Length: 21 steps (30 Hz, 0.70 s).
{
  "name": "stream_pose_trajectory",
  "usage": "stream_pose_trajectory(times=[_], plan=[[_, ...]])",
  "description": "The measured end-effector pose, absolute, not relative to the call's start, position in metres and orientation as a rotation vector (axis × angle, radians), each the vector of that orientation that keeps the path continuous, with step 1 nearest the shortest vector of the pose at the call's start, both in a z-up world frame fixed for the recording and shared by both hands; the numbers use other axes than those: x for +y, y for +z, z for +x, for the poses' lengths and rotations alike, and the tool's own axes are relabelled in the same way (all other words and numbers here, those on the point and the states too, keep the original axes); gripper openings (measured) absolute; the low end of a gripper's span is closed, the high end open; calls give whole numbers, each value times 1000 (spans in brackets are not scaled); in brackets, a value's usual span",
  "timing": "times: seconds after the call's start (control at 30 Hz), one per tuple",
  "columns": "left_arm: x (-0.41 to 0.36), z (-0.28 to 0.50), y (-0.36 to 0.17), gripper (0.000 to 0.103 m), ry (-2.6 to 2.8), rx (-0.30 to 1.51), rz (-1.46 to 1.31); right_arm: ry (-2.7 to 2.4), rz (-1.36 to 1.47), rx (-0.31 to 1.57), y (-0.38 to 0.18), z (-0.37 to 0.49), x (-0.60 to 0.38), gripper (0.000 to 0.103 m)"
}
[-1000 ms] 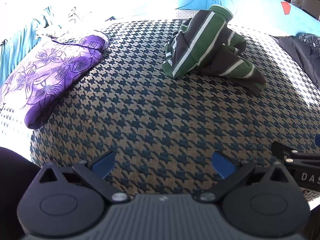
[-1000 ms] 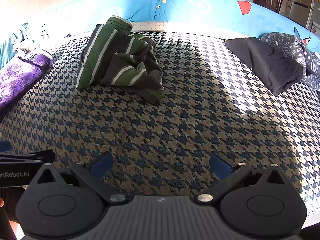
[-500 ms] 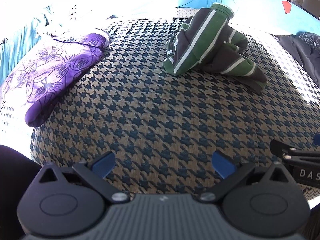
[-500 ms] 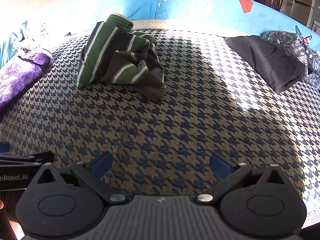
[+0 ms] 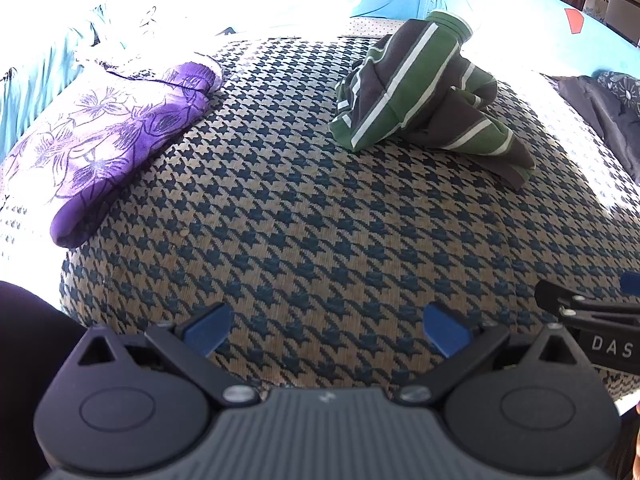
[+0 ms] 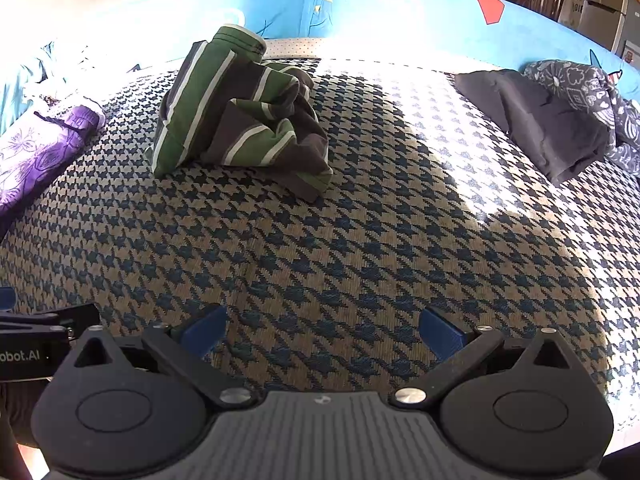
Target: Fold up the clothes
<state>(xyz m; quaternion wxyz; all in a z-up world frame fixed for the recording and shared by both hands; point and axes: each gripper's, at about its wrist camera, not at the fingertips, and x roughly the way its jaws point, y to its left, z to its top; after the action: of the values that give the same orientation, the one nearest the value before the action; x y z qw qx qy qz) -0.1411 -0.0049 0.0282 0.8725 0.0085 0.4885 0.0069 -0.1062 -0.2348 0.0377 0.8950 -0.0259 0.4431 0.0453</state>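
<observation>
A crumpled green, brown and white striped garment (image 5: 424, 92) (image 6: 240, 120) lies in a heap on the houndstooth bed cover (image 5: 320, 220) (image 6: 360, 220), toward the far side. My left gripper (image 5: 326, 330) hovers open near the front edge, well short of the heap, nothing between its blue pads. My right gripper (image 6: 322, 330) is open too, empty, with the heap ahead and to its left. Each gripper shows at the edge of the other's view: the right one (image 5: 592, 320), the left one (image 6: 36, 336).
A folded purple flowered garment (image 5: 116, 136) (image 6: 36, 148) lies at the left. A dark grey garment (image 6: 540, 124) and a grey patterned one (image 6: 580, 88) lie at the right. A blue patterned sheet (image 6: 400, 4) runs along the far edge. Strong sunlight washes out the back left.
Both views have shifted slightly; the striped heap sits a little lower and nearer in them. Both grippers stay open and nothing has been taken hold of.
</observation>
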Motion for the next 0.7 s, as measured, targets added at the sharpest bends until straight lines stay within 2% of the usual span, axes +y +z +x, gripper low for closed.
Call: stream_pose_trajectory(times=[0.7], plan=[[16,-150,29,103,-6,1017,-32,78,70,900,34,-124,-232,103]])
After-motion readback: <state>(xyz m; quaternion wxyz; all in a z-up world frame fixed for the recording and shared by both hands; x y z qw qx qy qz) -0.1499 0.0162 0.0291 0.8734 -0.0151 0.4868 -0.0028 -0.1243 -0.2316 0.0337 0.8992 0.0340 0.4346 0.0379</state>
